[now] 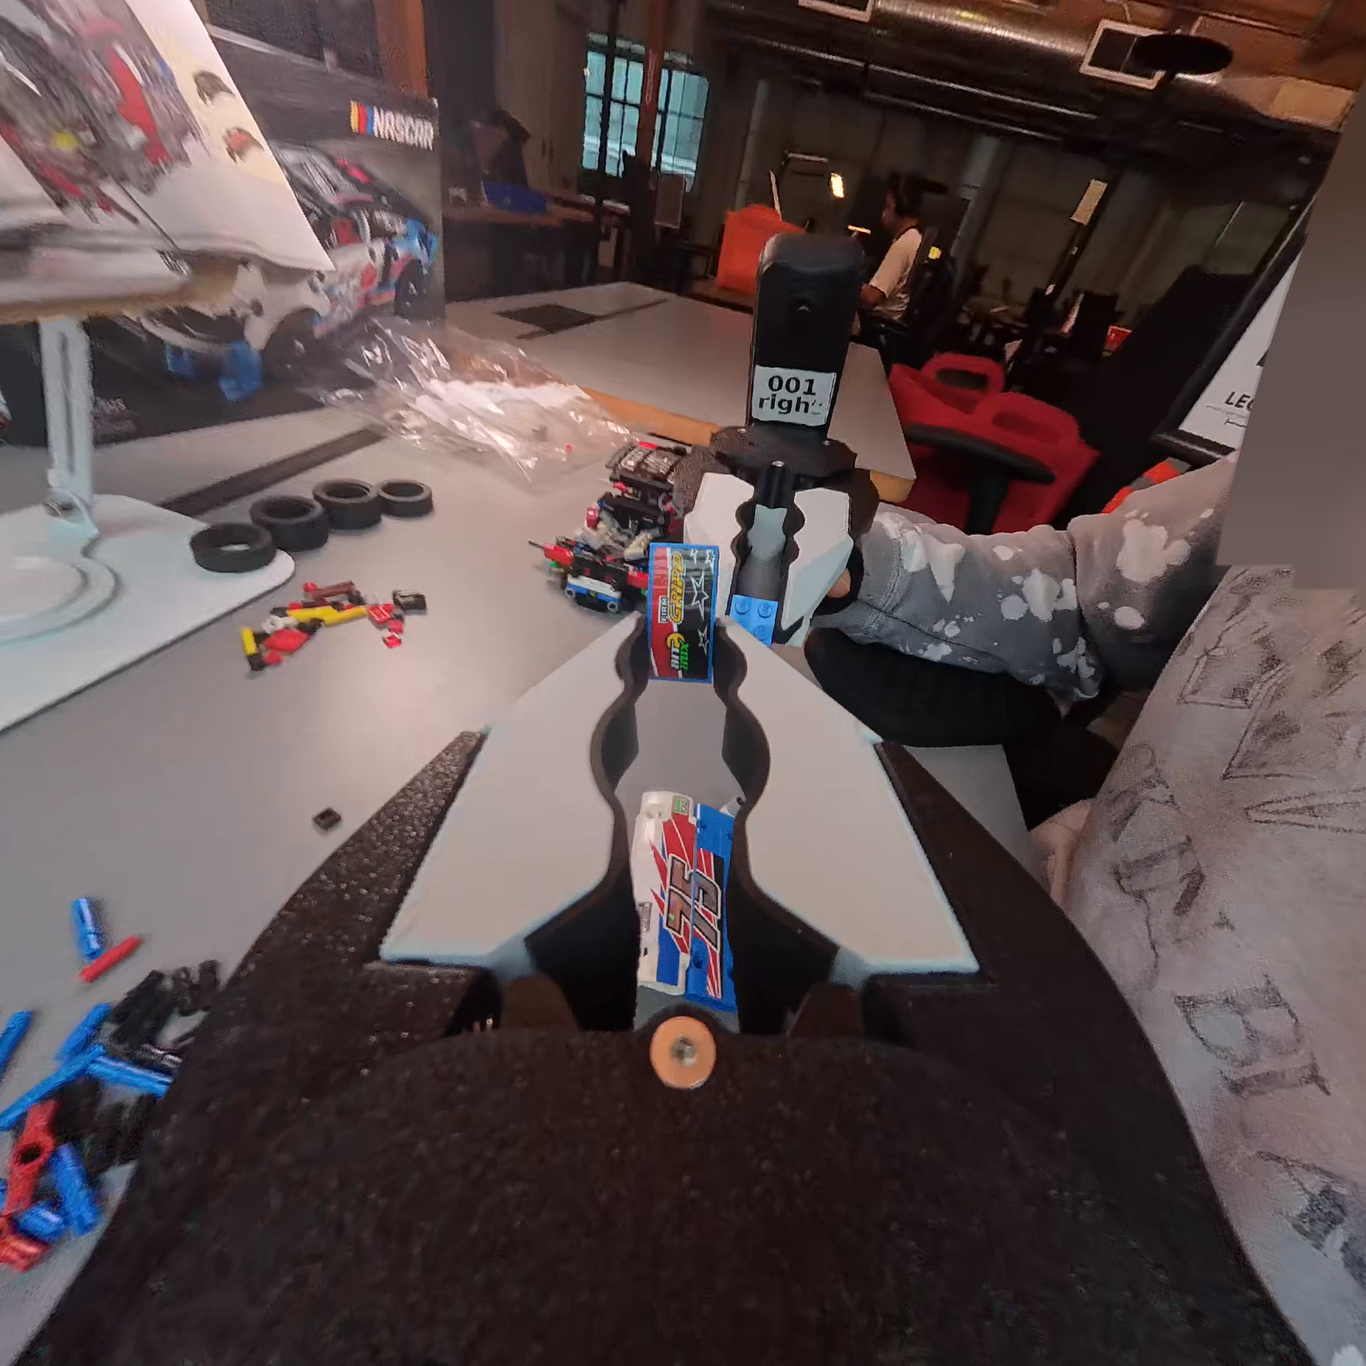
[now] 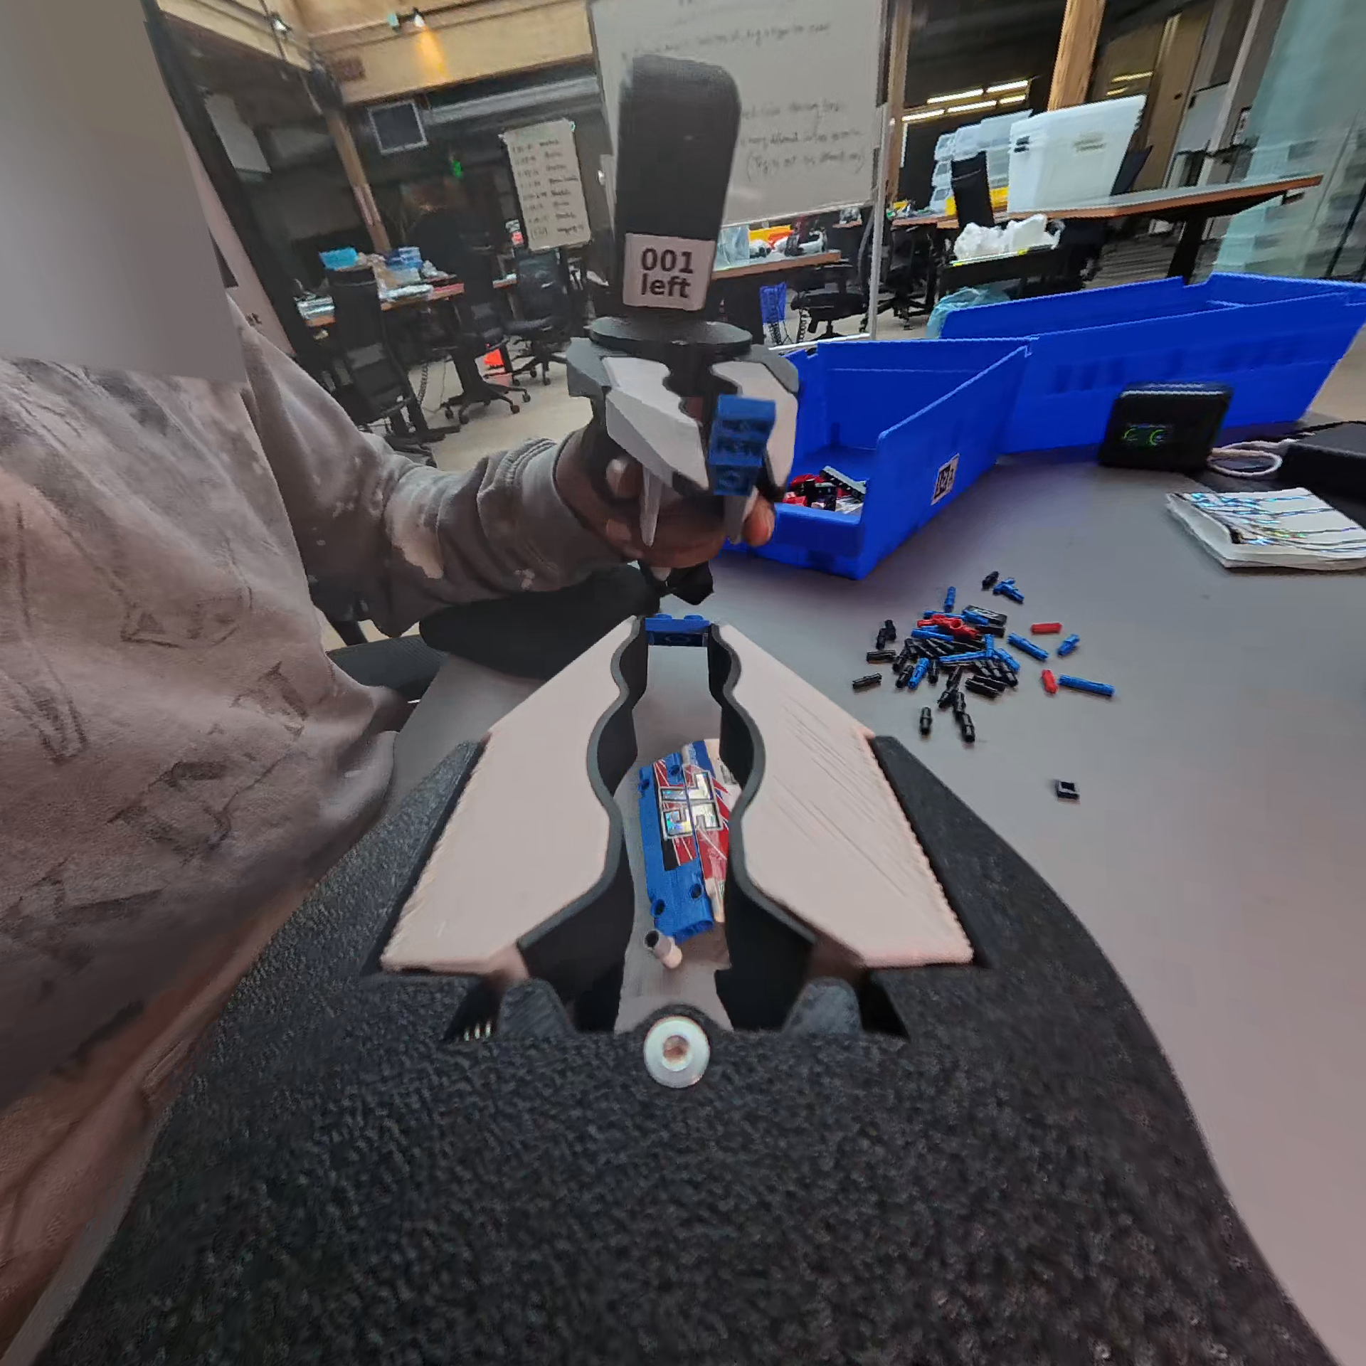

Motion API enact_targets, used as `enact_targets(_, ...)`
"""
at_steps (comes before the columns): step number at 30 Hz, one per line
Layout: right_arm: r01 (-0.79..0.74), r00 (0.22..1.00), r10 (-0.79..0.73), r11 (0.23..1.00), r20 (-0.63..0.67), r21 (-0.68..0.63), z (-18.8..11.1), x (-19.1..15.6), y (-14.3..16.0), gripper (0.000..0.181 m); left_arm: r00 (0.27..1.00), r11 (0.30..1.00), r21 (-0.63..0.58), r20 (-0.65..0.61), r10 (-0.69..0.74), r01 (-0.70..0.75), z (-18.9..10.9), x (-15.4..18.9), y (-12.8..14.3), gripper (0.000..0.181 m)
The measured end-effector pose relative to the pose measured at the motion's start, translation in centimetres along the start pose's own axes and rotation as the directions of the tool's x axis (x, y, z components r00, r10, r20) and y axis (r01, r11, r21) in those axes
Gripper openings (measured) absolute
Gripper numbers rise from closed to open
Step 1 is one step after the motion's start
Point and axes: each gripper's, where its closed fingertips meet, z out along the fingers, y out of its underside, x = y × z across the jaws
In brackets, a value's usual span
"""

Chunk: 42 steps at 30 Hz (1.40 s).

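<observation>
My left gripper (image 1: 680,639) is shut on a blue stickered panel (image 1: 681,591) that stands up from its fingertips. It also shows in the right wrist view (image 2: 739,473), held up in a person's hand with the blue panel (image 2: 741,436). My right gripper (image 2: 676,628) is shut on a small blue brick (image 2: 676,634). In the left wrist view it (image 1: 761,621) faces me, and the brick (image 1: 752,617) is close beside the panel. A white, blue and red stickered panel (image 1: 684,902) lies on the table below both grippers (image 2: 684,843).
Several black tyres (image 1: 310,514), a partly built toy car (image 1: 621,532), loose pieces (image 1: 325,621) and plastic bags (image 1: 473,399) lie ahead on the left. A booklet stand (image 1: 66,414) is far left. A blue bin (image 2: 924,443) and a pile of pins (image 2: 961,658) are on the right. Across from one pair of fingers to the other is roughly 5 centimetres.
</observation>
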Motion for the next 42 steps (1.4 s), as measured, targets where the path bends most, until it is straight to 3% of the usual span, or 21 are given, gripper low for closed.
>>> enact_targets(7, 0.052, 0.994, -0.052, 0.999, -0.099, -0.003, 0.2, 0.9, 0.2, 0.016, 0.985, 0.973, -0.159, 0.051, -0.163, 0.169, 1.2, -2.1, 4.5, 0.014)
enact_targets(13, 0.035, 0.962, -0.047, 0.998, -0.268, -0.050, -0.6, 3.6, 1.1, 0.016, 0.972, 0.961, -0.150, -0.005, -0.235, 0.232, 2.0, -1.3, 4.8, 0.014)
enact_targets(20, -0.114, 0.737, -0.136, 0.940, -0.662, -0.320, -3.9, 12.3, 5.8, 0.016, 0.967, 0.955, -0.153, 0.003, -0.256, 0.254, 2.2, -1.7, 5.0, 0.015)
enact_targets(23, -0.142, 0.711, -0.217, 0.887, -0.669, -0.439, -3.7, 14.6, 6.7, 0.016, 0.967, 0.952, -0.174, -0.001, -0.256, 0.252, 2.5, -1.4, 5.5, 0.015)
enact_targets(28, -0.115, 0.796, -0.212, 0.866, -0.567, -0.486, 0.7, 15.9, 7.2, 0.016, 0.968, 0.942, -0.230, 0.018, -0.249, 0.246, 2.6, -1.5, 6.8, 0.015)
enact_targets(30, -0.124, 0.789, -0.220, 0.858, -0.574, -0.498, 1.8, 16.9, 7.4, 0.016, 0.970, 0.941, -0.238, 0.015, -0.244, 0.241, 2.7, -1.4, 7.0, 0.015)
enact_targets(36, -0.236, 0.628, -0.300, 0.806, -0.718, -0.543, -1.2, 22.4, 8.5, 0.016, 0.971, 0.938, -0.254, 0.009, -0.240, 0.234, 2.8, -1.2, 7.3, 0.015)
enact_targets(42, -0.284, 0.568, -0.338, 0.775, -0.750, -0.564, -3.2, 23.9, 9.5, 0.016, 0.969, 0.935, -0.263, 0.005, -0.246, 0.239, 2.8, -1.1, 7.5, 0.014)
